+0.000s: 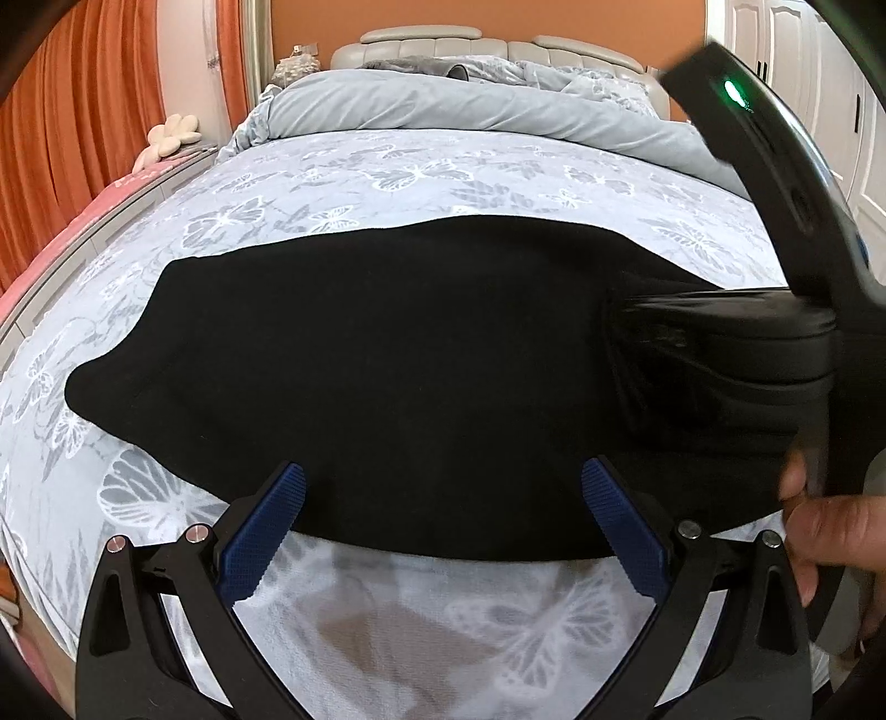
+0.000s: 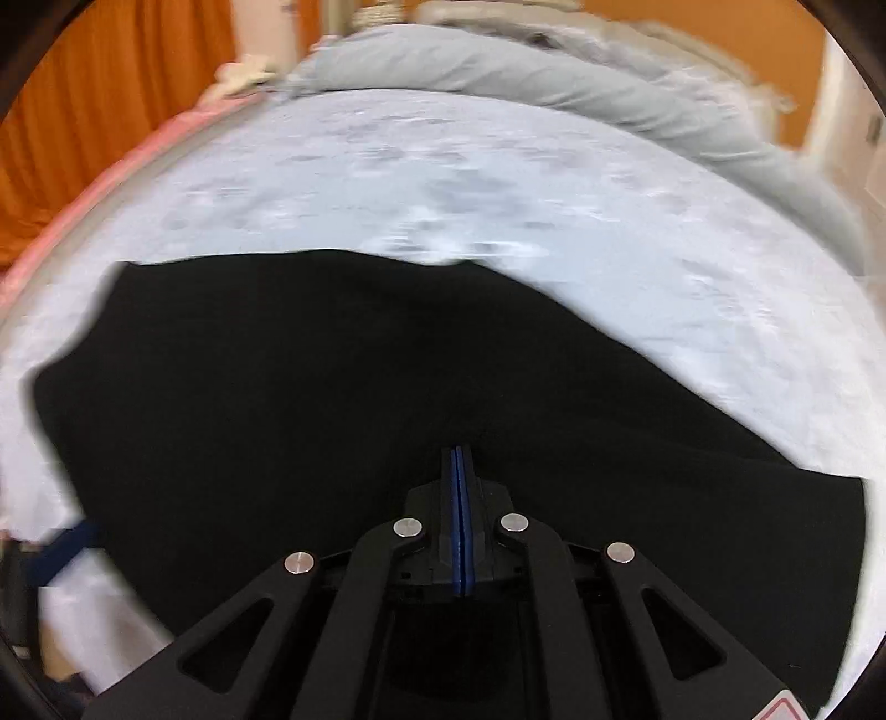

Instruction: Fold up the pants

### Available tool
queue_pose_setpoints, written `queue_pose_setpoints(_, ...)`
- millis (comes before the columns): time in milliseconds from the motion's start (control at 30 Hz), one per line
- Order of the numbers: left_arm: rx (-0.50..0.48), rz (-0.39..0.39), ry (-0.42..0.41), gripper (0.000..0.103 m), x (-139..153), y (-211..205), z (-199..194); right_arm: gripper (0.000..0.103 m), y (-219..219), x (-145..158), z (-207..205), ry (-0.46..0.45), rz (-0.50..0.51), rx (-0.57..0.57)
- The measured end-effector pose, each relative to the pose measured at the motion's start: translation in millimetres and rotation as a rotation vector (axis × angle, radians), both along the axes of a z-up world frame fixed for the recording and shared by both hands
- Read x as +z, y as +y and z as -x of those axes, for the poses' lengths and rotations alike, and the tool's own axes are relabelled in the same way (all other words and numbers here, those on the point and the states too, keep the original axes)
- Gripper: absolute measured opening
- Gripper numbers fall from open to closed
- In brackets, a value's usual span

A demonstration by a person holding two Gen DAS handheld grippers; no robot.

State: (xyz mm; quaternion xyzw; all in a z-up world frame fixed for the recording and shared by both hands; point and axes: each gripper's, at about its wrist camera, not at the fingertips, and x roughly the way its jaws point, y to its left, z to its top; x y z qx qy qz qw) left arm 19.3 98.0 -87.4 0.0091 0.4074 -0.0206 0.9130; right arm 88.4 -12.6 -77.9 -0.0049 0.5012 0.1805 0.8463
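Note:
Black pants [image 1: 376, 360] lie spread across a bed with a pale blue butterfly-print cover [image 1: 387, 177]. My left gripper [image 1: 443, 482] is open, its blue-padded fingers [image 1: 266, 531] standing wide apart over the near edge of the pants, holding nothing. The right gripper's black body [image 1: 720, 354] rests on the pants at the right, held by a hand [image 1: 830, 531]. In the right wrist view my right gripper [image 2: 459, 454] is shut, its blue pads pressed together over the black pants [image 2: 277, 387]. Whether cloth is pinched between them is hidden. That view is motion-blurred.
A rolled grey-blue duvet [image 1: 443, 99] lies across the head of the bed, before a padded headboard [image 1: 443, 41]. Orange curtains [image 1: 83, 111] hang at the left. A white flower cushion [image 1: 171, 135] sits on a pink ledge. White cupboard doors [image 1: 830, 83] stand at the right.

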Motion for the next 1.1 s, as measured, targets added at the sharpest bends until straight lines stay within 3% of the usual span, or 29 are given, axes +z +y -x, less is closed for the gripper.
queue_pose_setpoints(33, 0.001, 0.001, 0.001, 0.098, -0.1, 0.1, -0.3, 0.006, 4.9, -6.1, -2.3, 0.059, -0.055, 0.041)
queue_pose_setpoints(67, 0.005, 0.0, 0.002, 0.098, -0.4, 0.4, -0.7, 0.003, 14.9, -8.6, -1.8, 0.054, -0.003, 0.05)
queue_pose_setpoints(100, 0.01, -0.002, 0.003, 0.098, -0.4, 0.8, -0.6, 0.005, 13.3, -0.5, 1.8, -0.011, 0.045, 0.026)
queue_pose_setpoints(167, 0.026, 0.014, -0.008, 0.098, 2.4, 6.0, 1.6, 0.016, -9.7, 26.6, 14.3, -0.11, 0.018, -0.042)
queue_pose_setpoints(200, 0.029, 0.028, -0.016, 0.098, 4.1, 9.3, 3.3, 0.046, -31.2, 43.1, 23.9, -0.156, -0.023, -0.072)
queue_pose_setpoints(267, 0.041, 0.087, -0.036, 0.098, 8.0, 18.7, 5.1, 0.08, -60.0, 60.6, 43.9, -0.222, -0.011, -0.096)
queue_pose_setpoints(367, 0.079, 0.132, -0.023, 0.098, 7.2, 27.1, 1.1, 0.08, -72.1, 61.6, 70.3, -0.232, 0.064, -0.042)
queue_pose_setpoints(533, 0.146, 0.154, -0.06, 0.098, 14.5, 40.3, 8.8, 0.079, -27.2, 27.6, 78.7, -0.232, 0.167, 0.092)
queue_pose_setpoints(667, 0.21, 0.271, -0.099, 0.098, 20.2, 65.9, 20.3, 0.072, -3.0, -4.3, 73.2, -0.234, 0.302, 0.085)
queue_pose_setpoints(767, 0.269, 0.364, -0.123, 0.098, 20.5, 86.0, 23.1, 0.036, -13.3, -12.2, 59.4, -0.199, 0.226, 0.038)
queue_pose_setpoints(800, 0.281, 0.383, -0.122, 0.098, 19.4, 90.1, 22.7, 0.017, -17.1, -6.2, 55.4, -0.186, 0.204, 0.024)
queue_pose_setpoints(900, 0.303, 0.43, -0.098, 0.098, 14.8, 97.6, 19.1, 0.017, -28.9, 35.2, 49.5, -0.209, 0.071, -0.047)
queue_pose_setpoints(1000, 0.294, 0.439, -0.091, 0.098, 13.1, 96.8, 17.9, 0.015, -22.4, 67.9, 44.1, -0.245, -0.027, -0.038)
queue_pose_setpoints(1067, 0.286, 0.433, -0.095, 0.098, 13.7, 95.7, 18.6, 0.016, -4.0, 65.9, 37.2, -0.237, -0.027, 0.0)
queue_pose_setpoints(1100, 0.285, 0.431, -0.095, 0.098, 13.9, 94.9, 18.6, 0.02, 11.7, 50.7, 31.2, -0.205, 0.004, 0.037)
